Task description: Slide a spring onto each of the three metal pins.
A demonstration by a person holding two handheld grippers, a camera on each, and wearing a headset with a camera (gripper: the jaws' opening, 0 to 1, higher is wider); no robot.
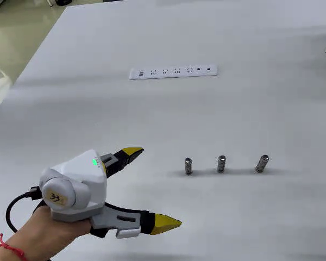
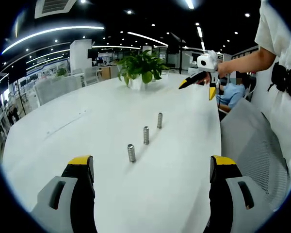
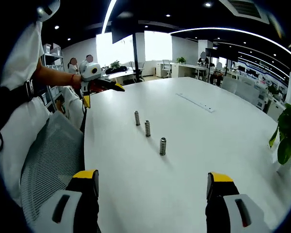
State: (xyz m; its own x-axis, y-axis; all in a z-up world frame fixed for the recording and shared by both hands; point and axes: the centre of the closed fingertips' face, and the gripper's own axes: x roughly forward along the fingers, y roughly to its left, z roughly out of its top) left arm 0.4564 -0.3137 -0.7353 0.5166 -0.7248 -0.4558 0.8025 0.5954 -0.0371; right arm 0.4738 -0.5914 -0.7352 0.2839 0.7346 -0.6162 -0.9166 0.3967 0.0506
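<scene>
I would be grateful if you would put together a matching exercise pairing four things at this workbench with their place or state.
Things:
1. power strip
2. three pins
3. left gripper
4. plant

Descriptions:
A. jaws wide apart, holding nothing
B. standing in a row on the table
C. green leaves, near the table's edge
D. lying flat, beyond the pins

Pairs: 1-D; 2-B; 3-A; 4-C

A yellow sticker point(image 1: 57, 199) on the left gripper point(image 1: 160, 186), near left, reads what looks like "33"; nothing else is legible.
</scene>
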